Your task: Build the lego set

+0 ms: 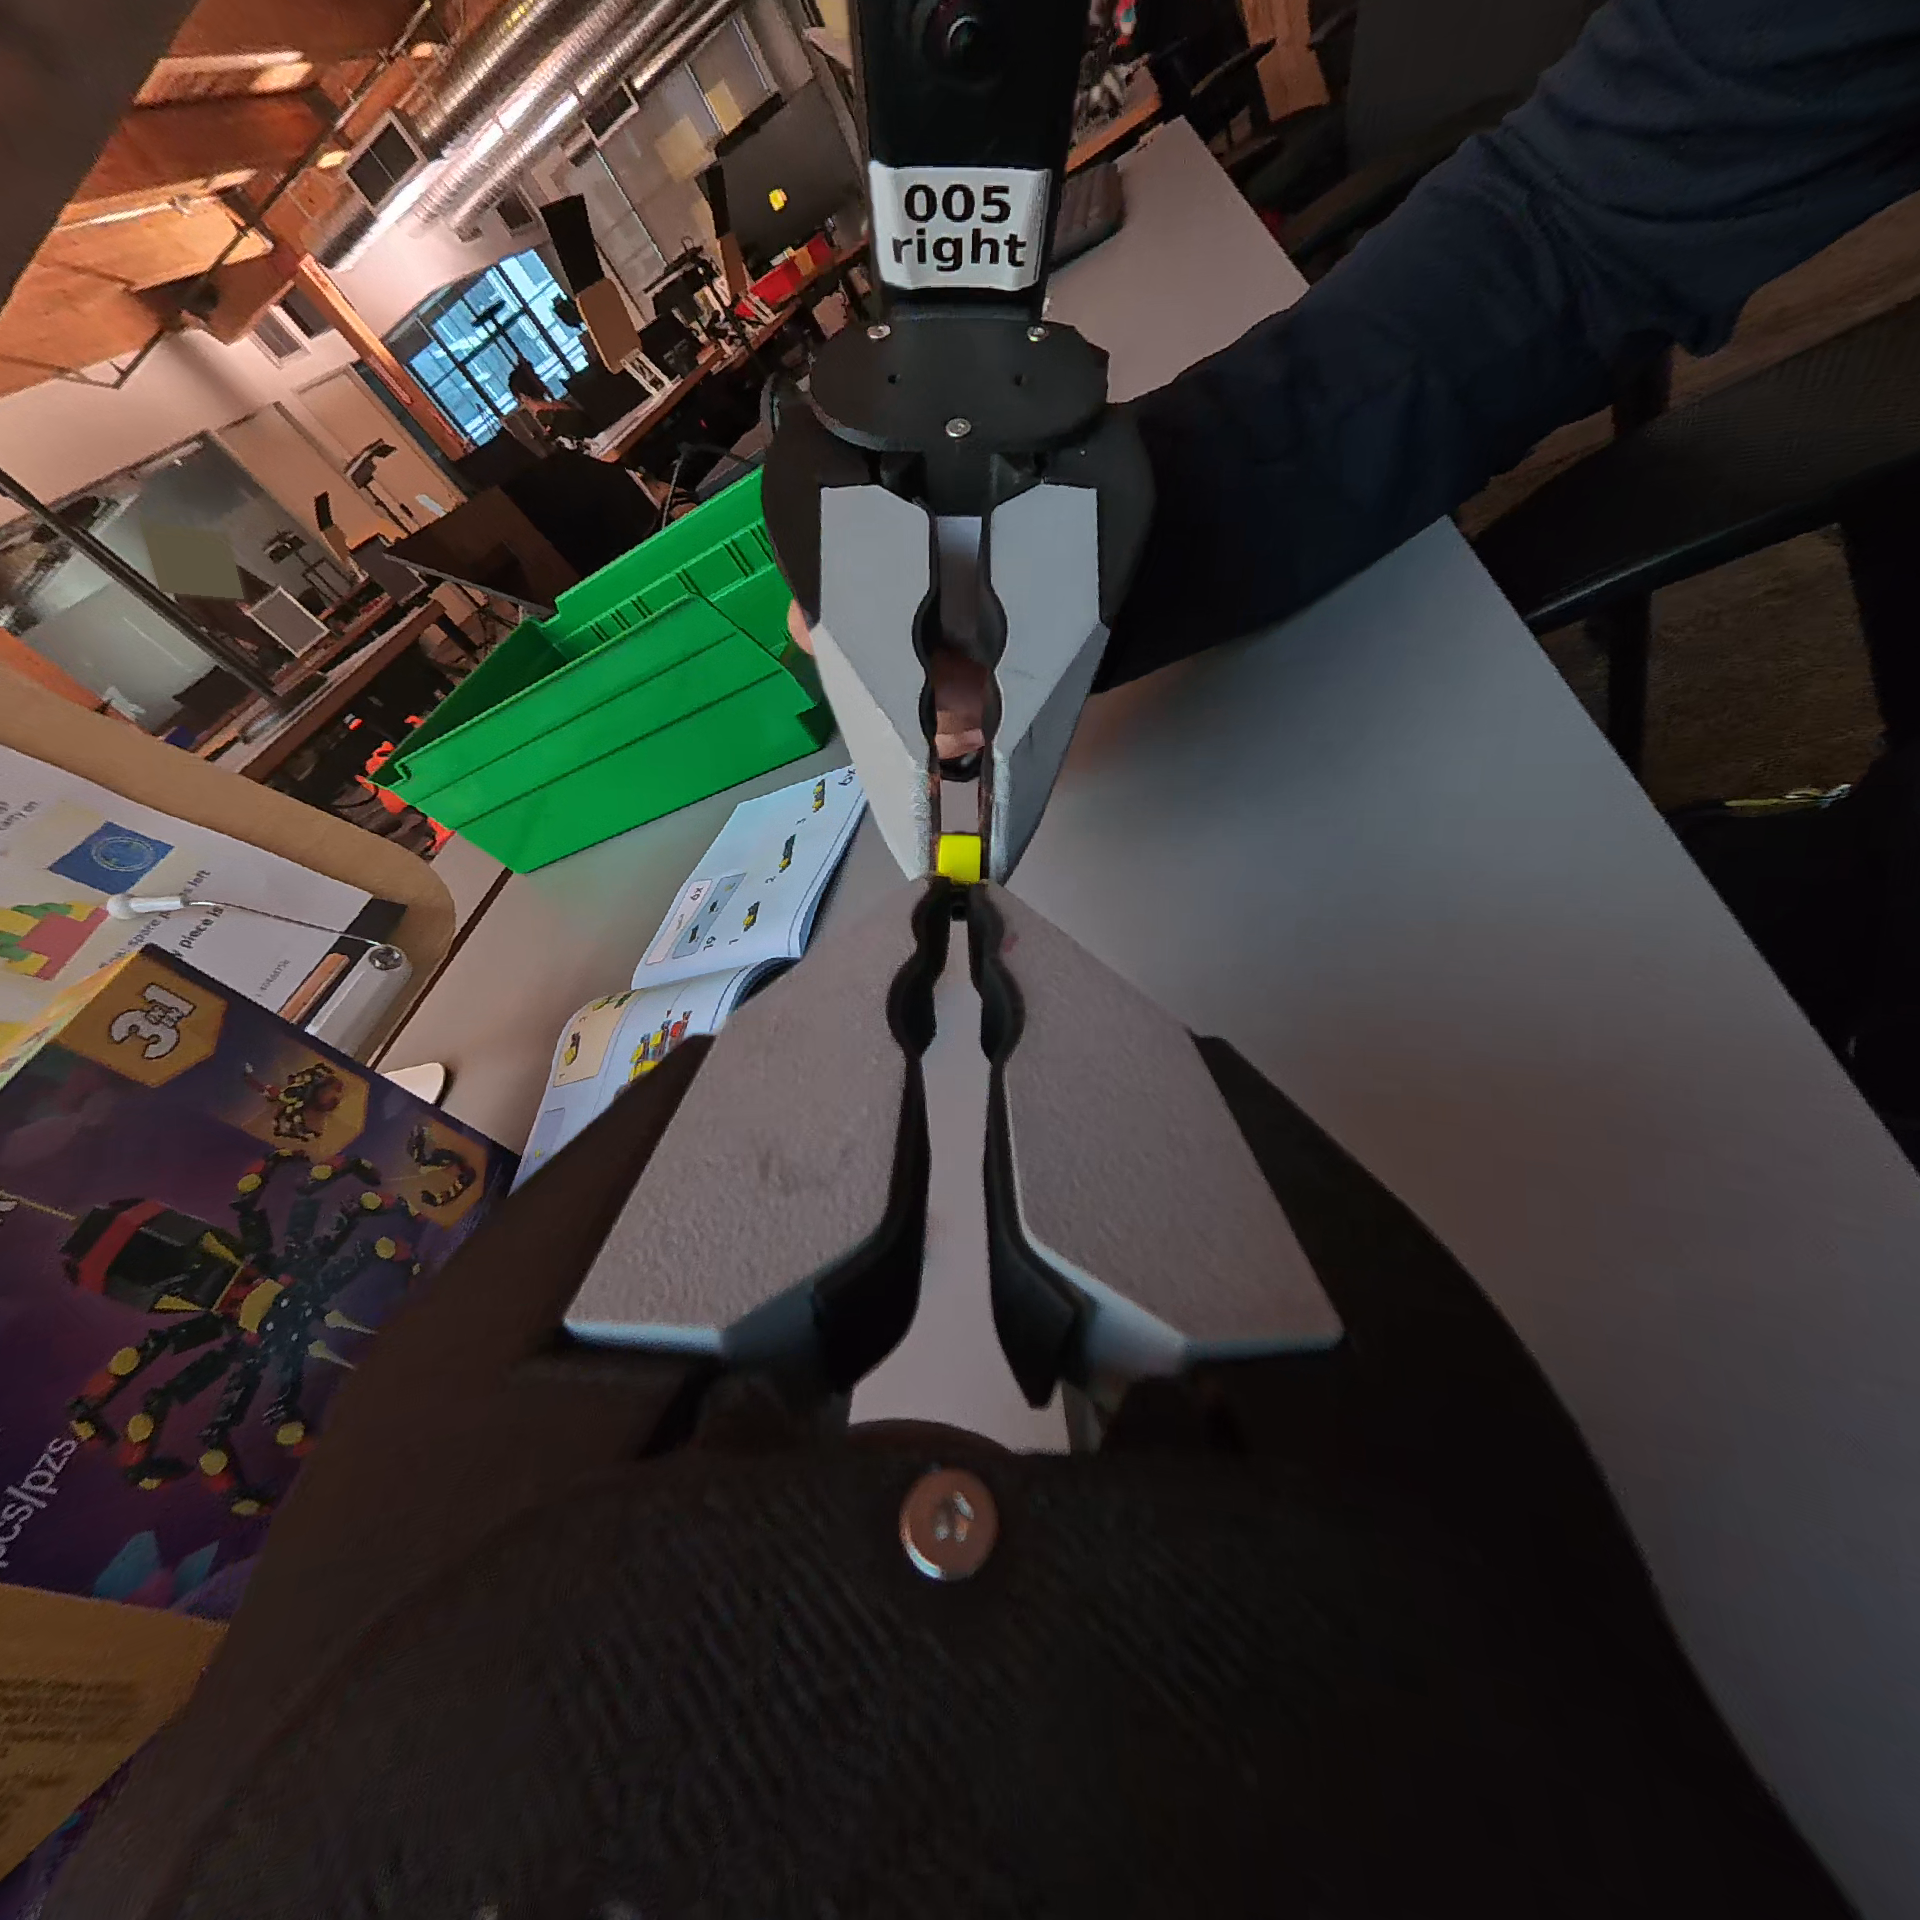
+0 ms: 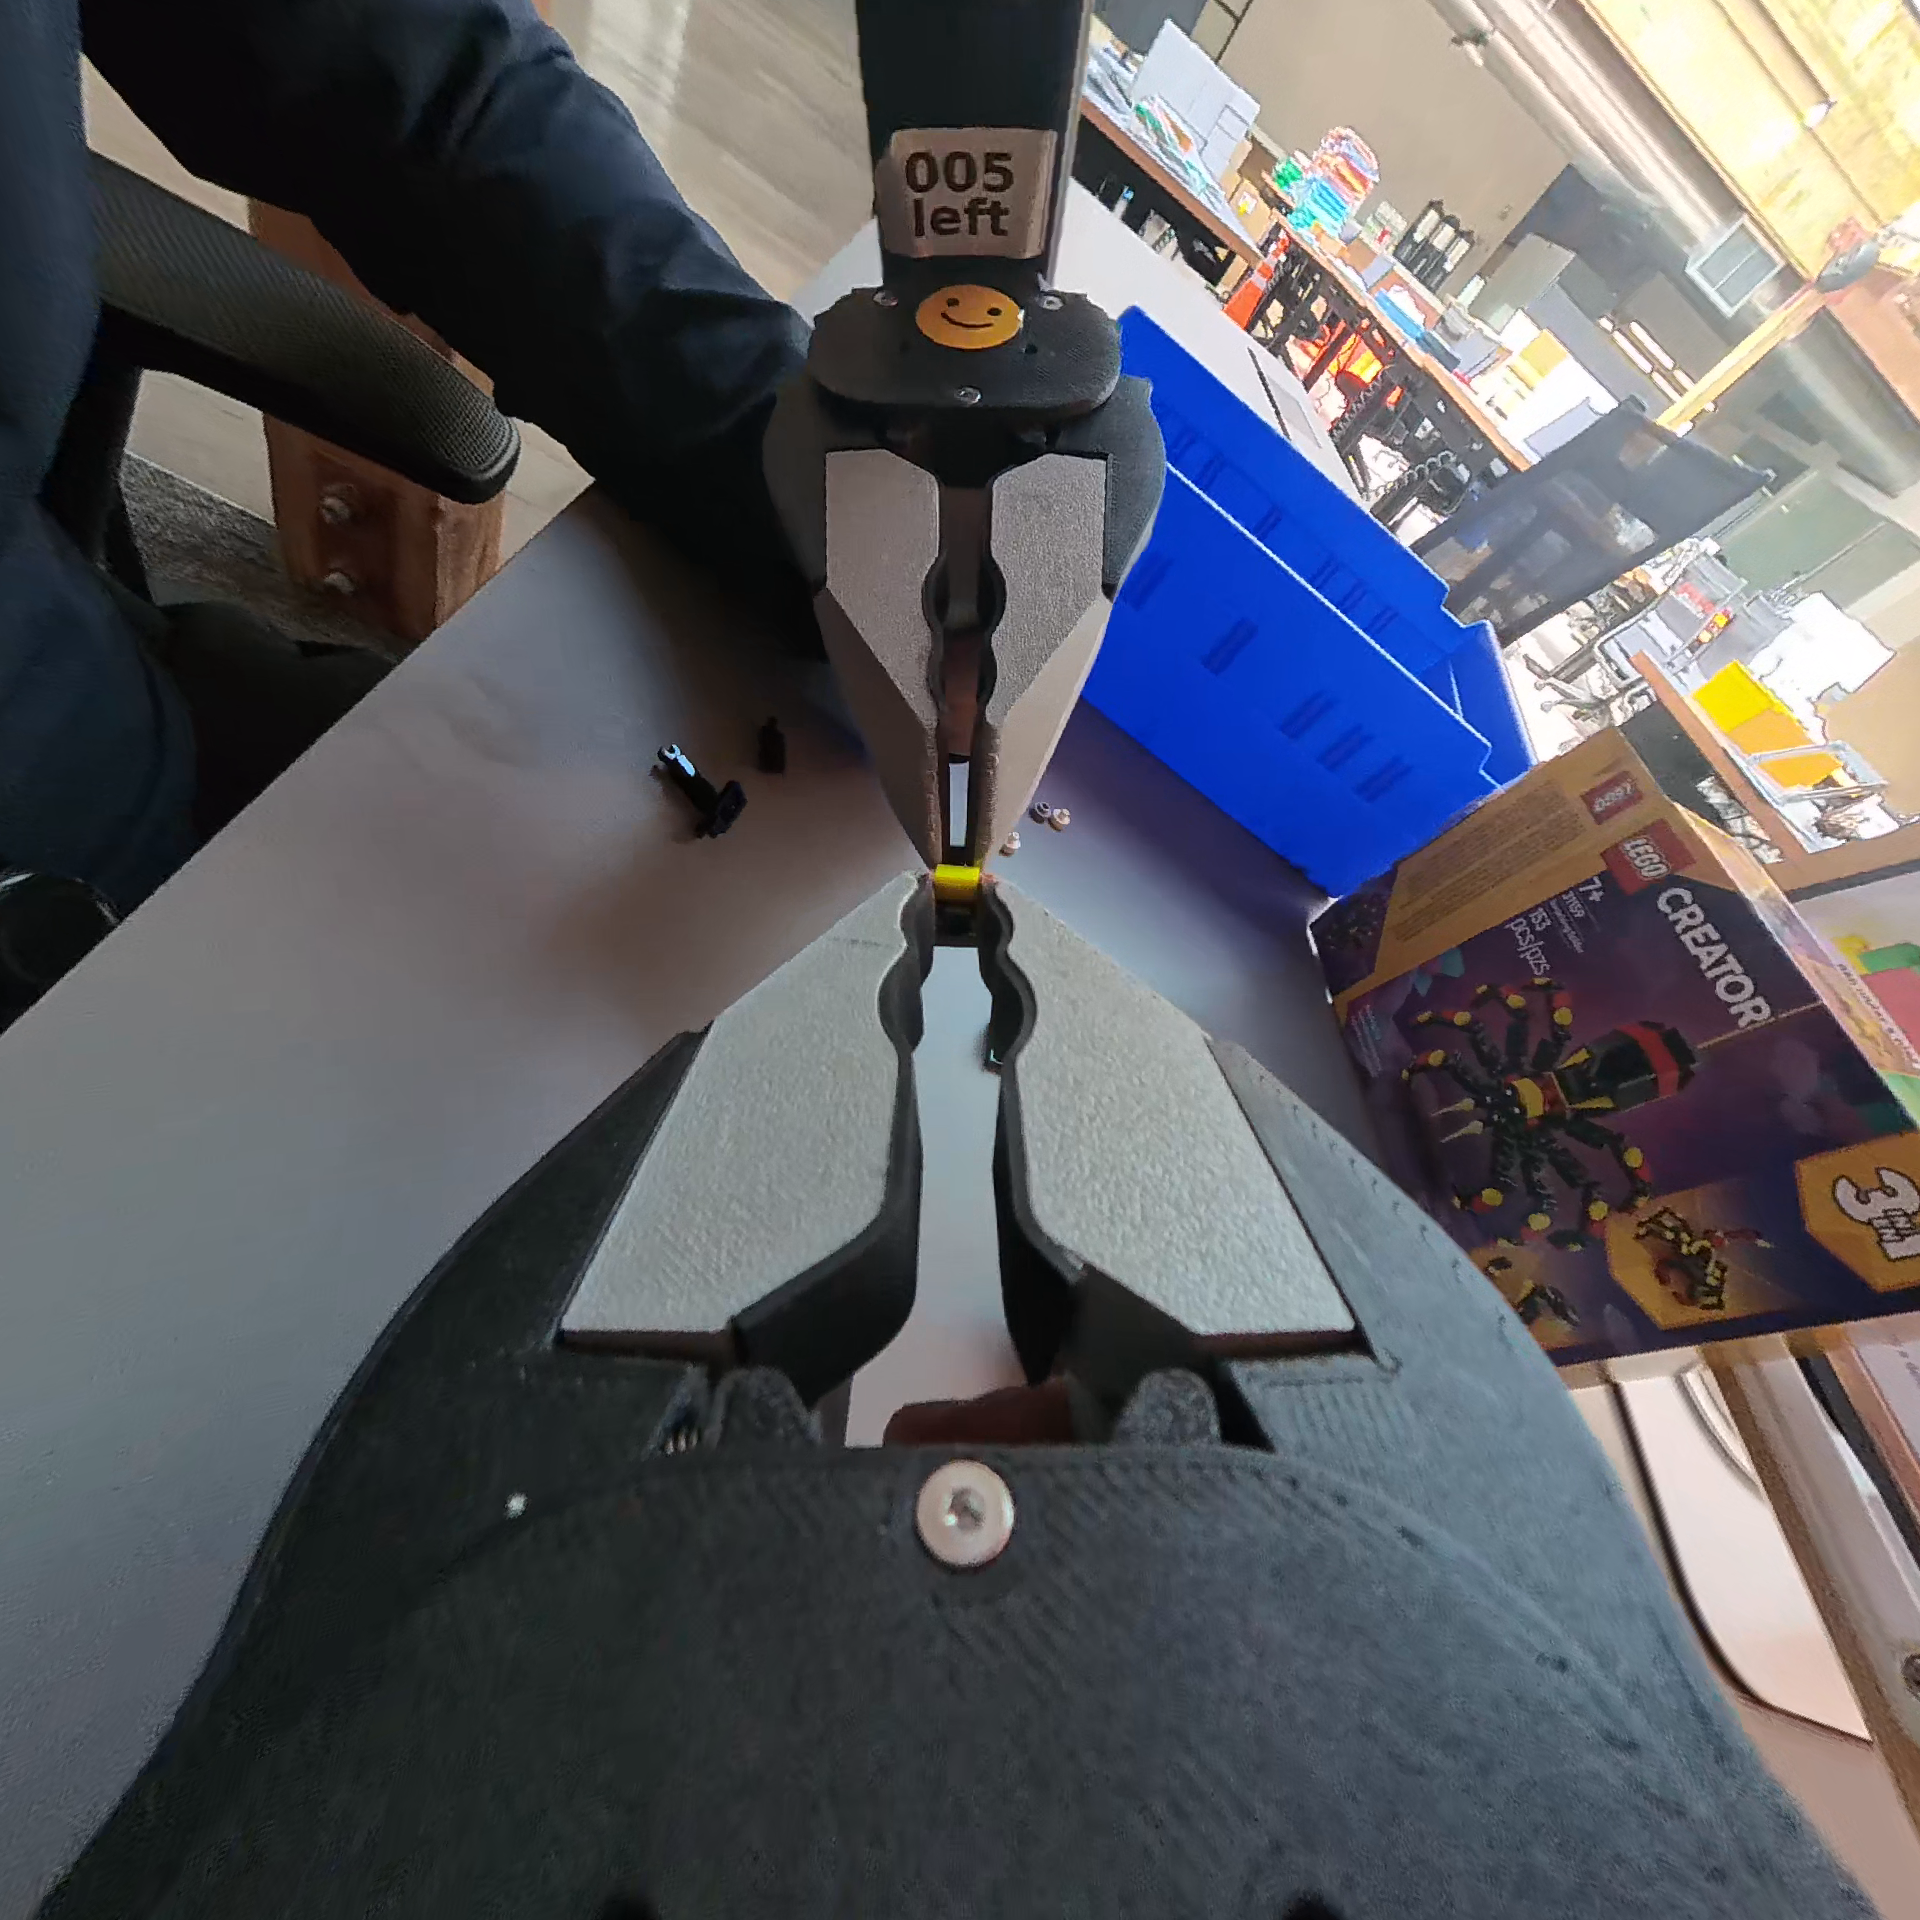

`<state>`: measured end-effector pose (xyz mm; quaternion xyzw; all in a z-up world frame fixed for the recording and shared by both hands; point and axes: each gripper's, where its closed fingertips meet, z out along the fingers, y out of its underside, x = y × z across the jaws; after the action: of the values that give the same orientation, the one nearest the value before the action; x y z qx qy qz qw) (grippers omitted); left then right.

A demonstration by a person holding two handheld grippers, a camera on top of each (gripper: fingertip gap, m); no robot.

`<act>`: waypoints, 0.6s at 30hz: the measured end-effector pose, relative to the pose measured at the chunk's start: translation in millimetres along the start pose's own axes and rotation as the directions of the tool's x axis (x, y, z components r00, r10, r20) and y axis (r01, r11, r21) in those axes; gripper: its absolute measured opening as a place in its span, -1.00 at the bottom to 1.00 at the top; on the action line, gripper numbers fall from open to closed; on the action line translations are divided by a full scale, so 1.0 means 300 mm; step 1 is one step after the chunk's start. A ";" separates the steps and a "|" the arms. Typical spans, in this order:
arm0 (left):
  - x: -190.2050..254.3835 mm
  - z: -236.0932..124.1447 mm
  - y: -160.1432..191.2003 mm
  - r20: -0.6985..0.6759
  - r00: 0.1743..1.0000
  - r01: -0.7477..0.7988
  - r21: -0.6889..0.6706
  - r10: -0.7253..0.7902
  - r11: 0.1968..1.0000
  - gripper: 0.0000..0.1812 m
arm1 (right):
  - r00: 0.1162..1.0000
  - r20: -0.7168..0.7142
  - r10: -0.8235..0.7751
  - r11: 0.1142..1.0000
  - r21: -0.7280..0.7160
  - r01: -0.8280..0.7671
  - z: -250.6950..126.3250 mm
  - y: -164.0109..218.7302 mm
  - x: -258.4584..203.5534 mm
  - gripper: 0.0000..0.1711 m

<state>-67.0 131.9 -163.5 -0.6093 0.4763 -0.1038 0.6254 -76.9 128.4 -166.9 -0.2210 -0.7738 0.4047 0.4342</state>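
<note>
Left wrist view: you're bringing your two grippers tip to tip above the white table (image 1: 1455, 935), and a small yellow brick (image 1: 958, 858) is sitting right where they meet. Your left gripper (image 1: 954, 902) is nearly closed, fingers pinching in on something dark at the tips just under the yellow brick; can't really make out what that dark bit is. Your right gripper (image 1: 958, 831) is facing you head-on, fingers clamping the yellow brick between them.

On the right wrist side you're getting the mirror of it: right gripper (image 2: 954, 904) in front, left gripper (image 2: 956, 847) pointing back at it, yellow brick (image 2: 956, 883) squeezed at the joint, held up off the table.

You're also leaving a few loose black pieces (image 2: 701, 790) lying on the table near your sleeve (image 2: 468, 260). The instruction booklet (image 1: 727, 914) is lying open beside the green bin (image 1: 623, 717), the set's box (image 2: 1621, 1049) is standing just beside the blue bin (image 2: 1299, 644).
</note>
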 end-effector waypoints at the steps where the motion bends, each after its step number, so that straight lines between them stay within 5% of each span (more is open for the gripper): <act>1: 0.003 0.000 0.005 -0.008 1.000 0.001 -0.006 -0.001 1.000 -0.99 | 1.000 0.004 -0.002 1.000 -0.007 0.002 0.002 0.004 -0.003 -0.95; 10: -0.031 0.000 0.035 0.029 0.999 0.023 -0.047 -0.021 0.999 -0.99 | 0.999 0.006 0.047 0.998 -0.044 -0.047 0.003 0.031 0.007 -0.82; 18: -0.164 -0.055 0.247 0.161 0.911 0.411 -0.267 -0.380 0.872 -1.00 | 0.906 -0.403 0.133 0.983 -0.064 -0.173 -0.136 0.136 0.292 -0.86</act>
<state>-138.3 173.4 -200.9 -0.7847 0.3184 -0.1258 0.5167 -88.5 230.3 -145.1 -0.3796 -0.6689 0.3460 0.5374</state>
